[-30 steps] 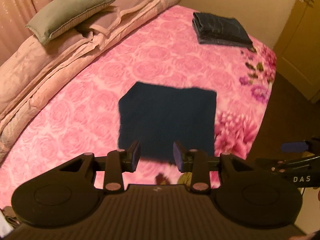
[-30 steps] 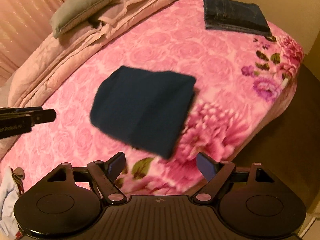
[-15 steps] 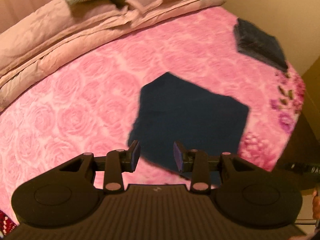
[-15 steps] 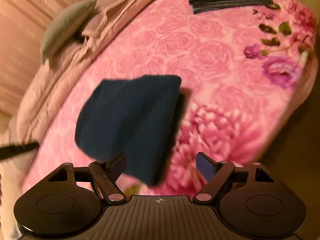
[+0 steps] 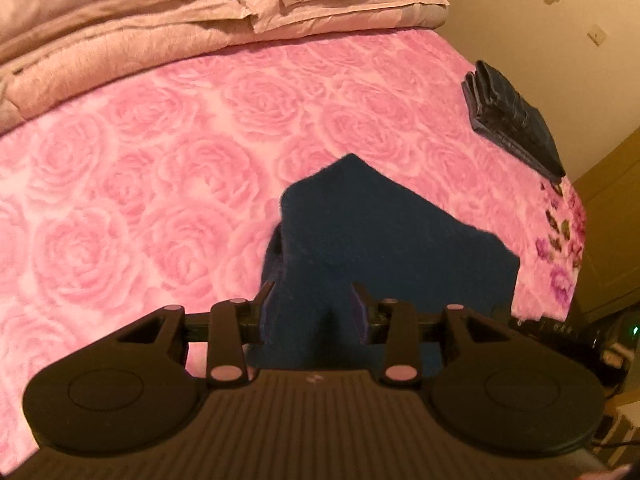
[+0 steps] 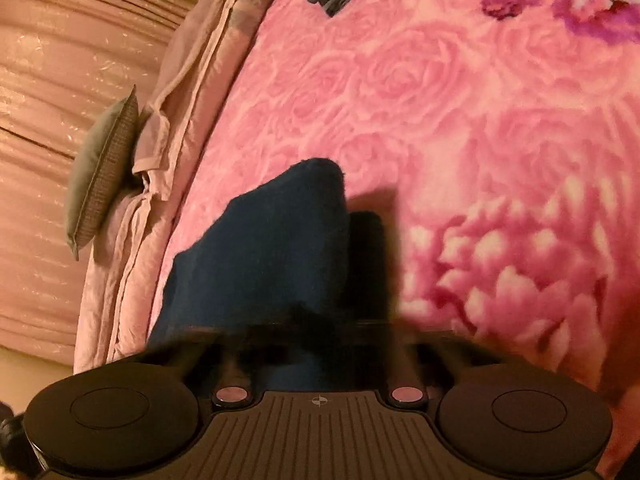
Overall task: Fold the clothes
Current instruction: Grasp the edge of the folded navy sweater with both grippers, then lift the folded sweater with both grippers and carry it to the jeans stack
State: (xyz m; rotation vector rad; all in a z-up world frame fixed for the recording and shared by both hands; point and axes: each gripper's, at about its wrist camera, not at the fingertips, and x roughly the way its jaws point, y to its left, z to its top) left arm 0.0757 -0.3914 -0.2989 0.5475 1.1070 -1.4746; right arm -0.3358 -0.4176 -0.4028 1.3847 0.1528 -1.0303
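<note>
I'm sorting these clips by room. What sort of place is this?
Most likely a bedroom: a bed under a pink rose blanket, a folded quilt and a pillow at its far side, and a door in the wall beyond.

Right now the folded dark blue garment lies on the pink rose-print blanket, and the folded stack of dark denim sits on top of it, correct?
Not quite. The dark denim stack sits apart from the dark blue garment, farther up the pink rose-print blanket near its far edge, as the left wrist view shows. The garment does lie on the blanket.
</note>
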